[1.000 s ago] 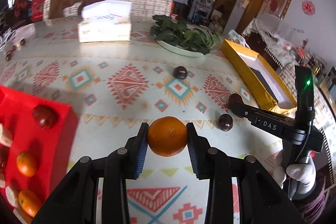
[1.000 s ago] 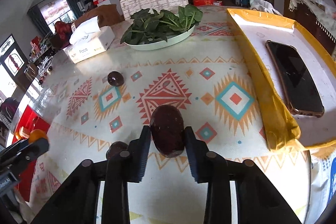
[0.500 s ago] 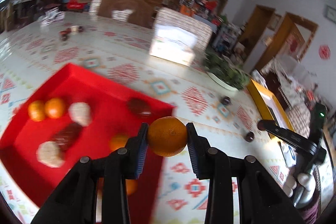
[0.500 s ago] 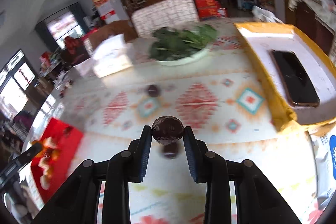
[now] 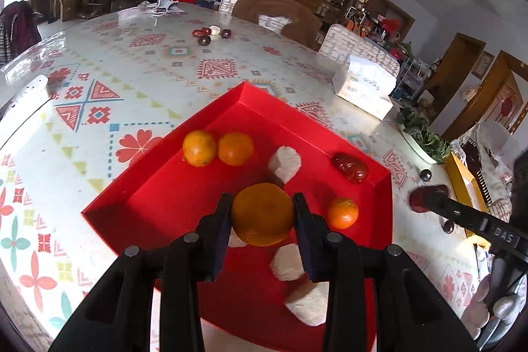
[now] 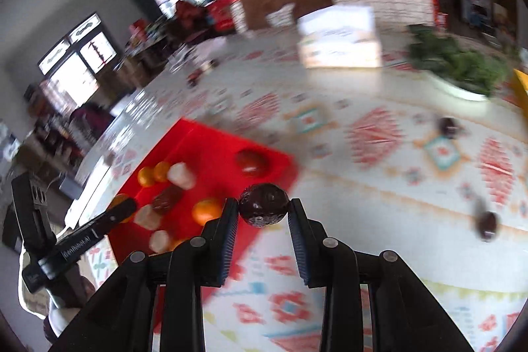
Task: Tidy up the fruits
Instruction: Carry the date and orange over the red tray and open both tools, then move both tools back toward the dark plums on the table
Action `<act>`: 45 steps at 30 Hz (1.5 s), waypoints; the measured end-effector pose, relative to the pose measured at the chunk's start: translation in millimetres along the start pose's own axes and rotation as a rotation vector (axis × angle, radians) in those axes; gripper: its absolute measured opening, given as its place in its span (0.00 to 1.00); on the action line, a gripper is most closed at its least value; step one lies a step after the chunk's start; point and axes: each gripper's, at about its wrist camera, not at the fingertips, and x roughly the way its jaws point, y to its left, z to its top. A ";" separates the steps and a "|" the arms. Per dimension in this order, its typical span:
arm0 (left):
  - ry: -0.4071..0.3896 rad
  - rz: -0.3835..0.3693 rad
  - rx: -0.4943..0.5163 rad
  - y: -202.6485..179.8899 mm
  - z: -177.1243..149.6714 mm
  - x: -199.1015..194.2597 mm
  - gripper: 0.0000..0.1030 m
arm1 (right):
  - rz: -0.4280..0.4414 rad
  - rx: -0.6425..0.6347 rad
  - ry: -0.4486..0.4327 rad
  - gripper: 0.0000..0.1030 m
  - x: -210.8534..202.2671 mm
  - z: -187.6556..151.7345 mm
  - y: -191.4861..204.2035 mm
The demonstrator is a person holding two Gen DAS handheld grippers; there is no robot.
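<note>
While clamped in the left gripper (image 5: 262, 213), the orange (image 5: 262, 215) looks round and dimpled.

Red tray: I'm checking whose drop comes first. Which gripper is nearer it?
Left. The left gripper hangs over the red tray with its orange; the right gripper is just beside its edge.

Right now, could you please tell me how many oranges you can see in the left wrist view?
4. One orange is held in the left claw above the red tray; two sit together at the tray's far left, one near its right side. The claw may hide others.
</note>
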 end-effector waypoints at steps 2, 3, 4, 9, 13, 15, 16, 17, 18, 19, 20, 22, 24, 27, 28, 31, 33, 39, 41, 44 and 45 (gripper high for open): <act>0.006 -0.014 0.010 -0.5 -2.1 0.0 0.34 | 0.024 -0.015 0.035 0.33 17.7 4.1 16.2; 0.009 -0.015 0.020 -2.0 -3.2 0.8 0.34 | 0.033 -0.022 0.049 0.33 25.9 5.5 23.0; 0.011 -0.015 0.029 -3.2 -4.0 1.7 0.34 | 0.038 -0.032 0.066 0.33 35.7 7.5 31.5; 0.013 -0.008 0.070 -8.5 -6.2 7.2 0.36 | 0.043 -0.061 0.107 0.33 62.7 10.4 54.5; -0.006 -0.004 0.072 -6.6 -5.6 5.2 0.50 | 0.038 -0.078 0.140 0.33 80.1 14.1 67.0; -0.020 -0.003 0.066 -3.5 -3.4 0.6 0.54 | 0.039 -0.084 0.158 0.33 89.2 14.6 71.0; -0.029 0.000 0.060 -1.1 -2.5 -1.9 0.58 | 0.039 -0.088 0.165 0.33 94.0 14.5 73.1; -0.036 0.003 0.054 1.9 -0.7 -4.9 0.59 | 0.038 -0.090 0.168 0.34 96.6 16.1 73.6; -0.043 0.007 0.048 3.9 0.4 -7.9 0.63 | 0.040 -0.089 0.166 0.34 98.6 17.0 74.0; -0.048 0.011 0.041 6.2 1.4 -9.8 0.65 | 0.042 -0.087 0.163 0.34 99.4 16.8 74.3; -0.053 0.014 0.036 8.2 2.1 -12.2 0.65 | 0.045 -0.085 0.164 0.34 99.8 17.1 74.7; -0.054 0.019 0.030 10.4 3.4 -13.7 0.66 | 0.045 -0.087 0.157 0.35 96.8 17.2 75.2; -0.051 0.019 0.030 9.5 3.7 -14.1 0.67 | 0.035 -0.088 0.136 0.41 88.7 17.8 74.4; -0.050 0.018 0.047 2.7 2.1 -16.3 0.67 | 0.025 -0.080 0.104 0.47 75.7 16.9 70.8; -0.051 0.021 0.057 -1.2 1.6 -17.0 0.68 | 0.021 -0.076 0.092 0.48 69.7 16.1 68.1; -0.063 0.044 0.102 -16.7 -0.9 -20.6 0.71 | 0.010 -0.055 0.058 0.54 53.4 11.8 57.8; -0.074 0.065 0.136 -27.8 -3.0 -23.6 0.72 | 0.006 -0.034 0.042 0.56 44.4 8.3 49.6; -0.083 0.104 0.219 -59.1 -10.5 -29.9 0.78 | -0.003 0.054 0.008 0.58 20.3 -3.8 14.3; -0.078 0.110 0.239 -68.9 -13.4 -30.0 0.78 | -0.004 0.077 -0.003 0.58 13.0 -6.9 3.7; -0.069 0.115 0.267 -83.3 -17.7 -29.7 0.78 | -0.007 0.102 -0.019 0.58 1.4 -11.4 -10.7; -0.066 0.114 0.276 -87.6 -19.1 -29.5 0.78 | -0.007 0.110 -0.025 0.59 -3.3 -13.3 -16.5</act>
